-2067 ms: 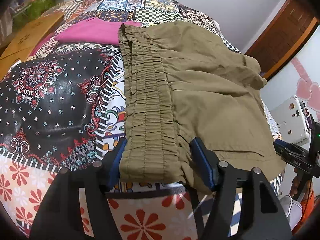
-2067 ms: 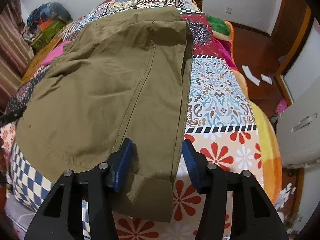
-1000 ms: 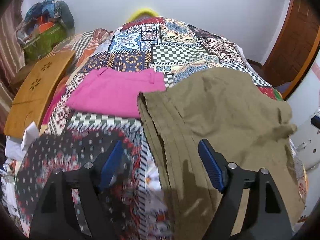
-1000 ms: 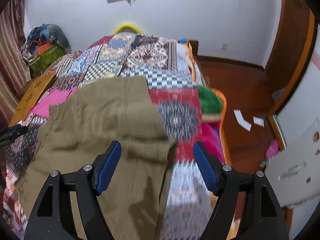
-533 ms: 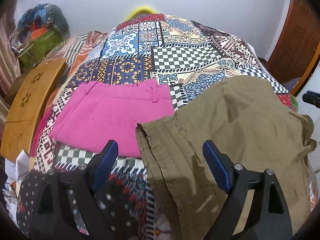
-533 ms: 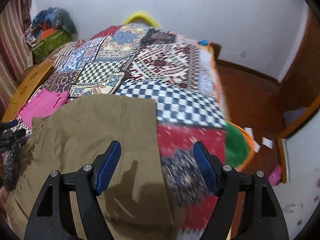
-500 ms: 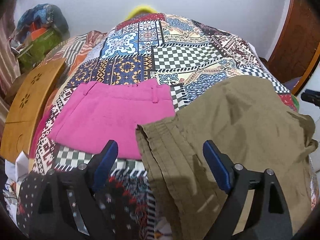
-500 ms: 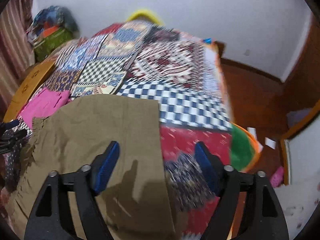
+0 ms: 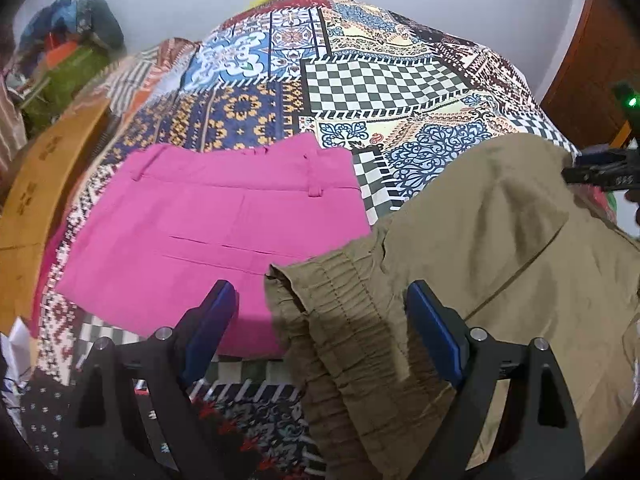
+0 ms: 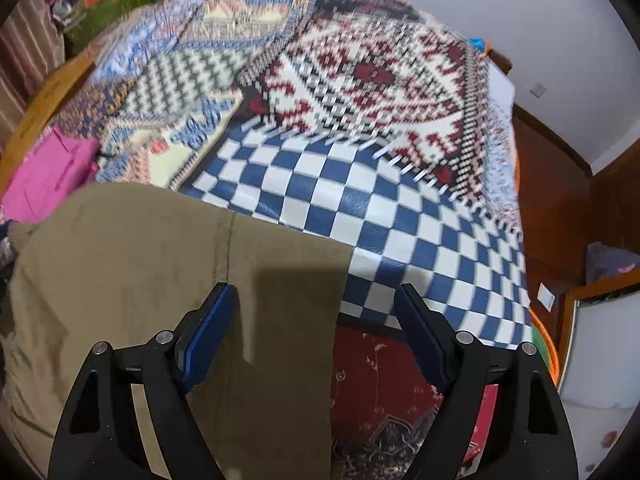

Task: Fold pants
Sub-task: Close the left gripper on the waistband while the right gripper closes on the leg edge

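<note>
Olive-green pants (image 9: 480,264) lie folded on a patchwork bedspread (image 9: 380,80). Their elastic waistband (image 9: 344,320) runs between the fingers of my left gripper (image 9: 320,328), which is open and hovers over its far corner. In the right wrist view the pants (image 10: 160,272) fill the lower left. My right gripper (image 10: 312,332) is open above their far right corner, holding nothing. The right gripper also shows at the right edge of the left wrist view (image 9: 604,172).
Folded pink pants (image 9: 216,220) lie on the bed just left of the olive pair, also seen in the right wrist view (image 10: 48,172). A wooden board (image 9: 36,184) stands at the left bedside. Piled bags (image 9: 68,60) sit at the far left. Wooden floor (image 10: 560,208) lies right of the bed.
Both grippers have let go of the pants' near edge and moved forward over the pants toward their far edge. Both have opened wider.
</note>
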`<control>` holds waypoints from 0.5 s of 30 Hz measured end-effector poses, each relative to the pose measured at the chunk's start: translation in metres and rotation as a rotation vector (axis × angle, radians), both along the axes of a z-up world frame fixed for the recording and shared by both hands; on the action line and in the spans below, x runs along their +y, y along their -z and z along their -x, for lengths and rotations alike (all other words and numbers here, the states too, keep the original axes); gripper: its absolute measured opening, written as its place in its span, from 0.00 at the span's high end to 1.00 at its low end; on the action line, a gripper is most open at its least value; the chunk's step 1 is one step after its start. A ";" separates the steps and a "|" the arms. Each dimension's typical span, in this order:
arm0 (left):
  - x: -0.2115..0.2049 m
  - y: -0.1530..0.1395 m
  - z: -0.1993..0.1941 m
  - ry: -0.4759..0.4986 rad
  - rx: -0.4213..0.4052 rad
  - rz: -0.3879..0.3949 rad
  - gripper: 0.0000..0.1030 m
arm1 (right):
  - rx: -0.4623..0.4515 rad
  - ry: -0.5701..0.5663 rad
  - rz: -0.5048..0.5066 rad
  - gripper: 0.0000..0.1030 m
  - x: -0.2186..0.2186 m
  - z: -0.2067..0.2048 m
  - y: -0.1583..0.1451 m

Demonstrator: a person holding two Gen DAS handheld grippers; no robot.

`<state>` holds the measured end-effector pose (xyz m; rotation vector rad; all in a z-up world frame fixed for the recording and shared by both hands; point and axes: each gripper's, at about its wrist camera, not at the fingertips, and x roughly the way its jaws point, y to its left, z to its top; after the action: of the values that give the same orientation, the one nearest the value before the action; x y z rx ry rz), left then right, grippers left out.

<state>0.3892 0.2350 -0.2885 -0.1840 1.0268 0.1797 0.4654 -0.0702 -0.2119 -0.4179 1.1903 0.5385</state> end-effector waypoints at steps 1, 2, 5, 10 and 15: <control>0.002 0.002 -0.001 0.000 0.000 0.021 0.16 | 0.007 0.006 -0.008 0.22 0.000 -0.001 0.003; 0.004 0.004 -0.002 0.001 0.001 0.051 0.22 | 0.009 0.012 -0.020 0.21 -0.001 -0.002 0.003; 0.007 0.007 -0.004 -0.002 0.005 0.104 0.31 | 0.031 0.042 -0.085 0.18 -0.008 -0.006 0.005; 0.002 0.005 -0.001 0.014 -0.007 0.074 0.43 | 0.019 0.039 -0.123 0.40 -0.009 -0.004 0.003; 0.000 -0.001 0.004 0.024 -0.023 0.064 0.54 | 0.028 -0.006 -0.149 0.64 0.002 0.005 -0.001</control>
<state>0.3852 0.2355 -0.2875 -0.2307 1.0121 0.1227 0.4604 -0.0687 -0.2114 -0.2875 1.1674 0.6350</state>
